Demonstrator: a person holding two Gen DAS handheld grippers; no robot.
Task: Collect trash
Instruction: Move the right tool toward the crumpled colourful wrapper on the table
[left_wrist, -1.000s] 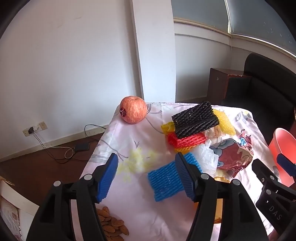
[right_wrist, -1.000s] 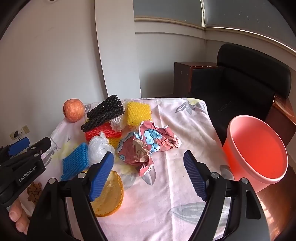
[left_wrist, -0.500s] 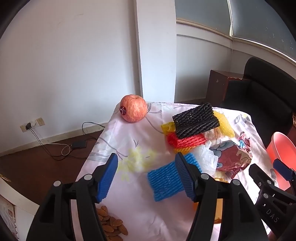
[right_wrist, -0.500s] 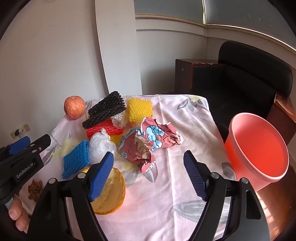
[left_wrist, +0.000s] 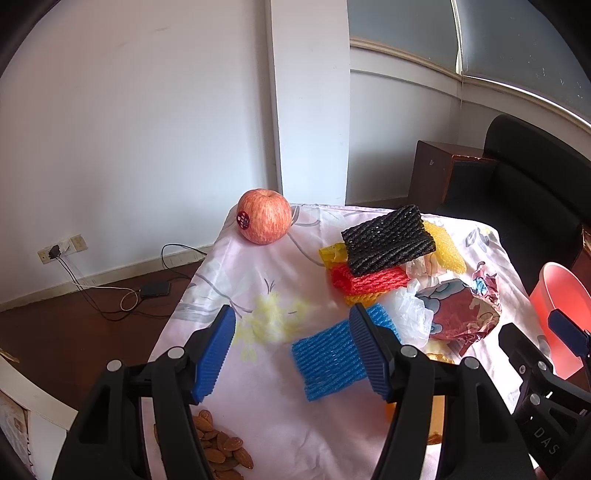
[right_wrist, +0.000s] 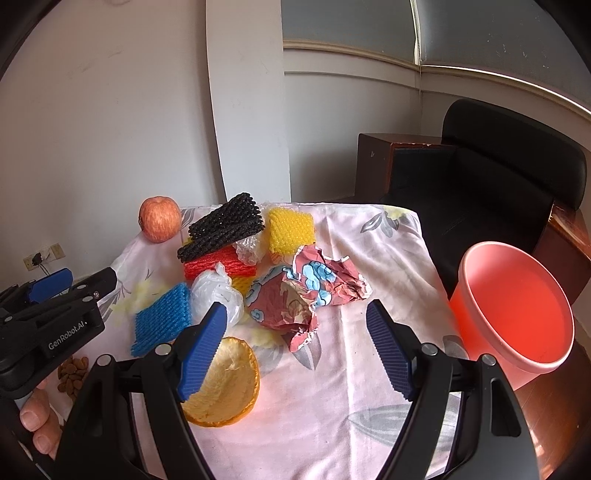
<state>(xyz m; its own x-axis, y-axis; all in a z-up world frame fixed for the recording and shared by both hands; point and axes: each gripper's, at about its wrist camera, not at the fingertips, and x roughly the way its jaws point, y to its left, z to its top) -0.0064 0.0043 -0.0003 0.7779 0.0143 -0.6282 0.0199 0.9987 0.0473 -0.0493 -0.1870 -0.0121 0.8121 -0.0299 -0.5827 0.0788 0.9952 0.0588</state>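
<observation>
Trash lies heaped on a pink flowered cloth (right_wrist: 332, 406): a blue foam net (left_wrist: 328, 360) (right_wrist: 162, 314), a black net (left_wrist: 388, 240) (right_wrist: 221, 225) over a red net (left_wrist: 365, 280) (right_wrist: 221, 266), a yellow net (right_wrist: 290, 230), a clear plastic bag (right_wrist: 216, 295), a crumpled printed wrapper (right_wrist: 306, 291) (left_wrist: 461, 314) and an orange peel half (right_wrist: 225, 380). A pink bucket (right_wrist: 513, 314) (left_wrist: 561, 306) stands off the cloth's right edge. My left gripper (left_wrist: 291, 350) hangs open above the cloth beside the blue net. My right gripper (right_wrist: 295, 343) is open over the near cloth, below the wrapper, nothing held.
A red apple (left_wrist: 264, 216) (right_wrist: 159, 218) sits at the far left corner and loose almonds (left_wrist: 221, 450) (right_wrist: 72, 371) at the near left edge. A black chair (right_wrist: 498, 173) and a wooden cabinet (right_wrist: 376, 162) stand behind right. Cables (left_wrist: 110, 288) lie on the floor left.
Both grippers drew back and rose slightly, so the trash pile sits a little farther off. Jaws stayed open; nothing on the cloth moved.
</observation>
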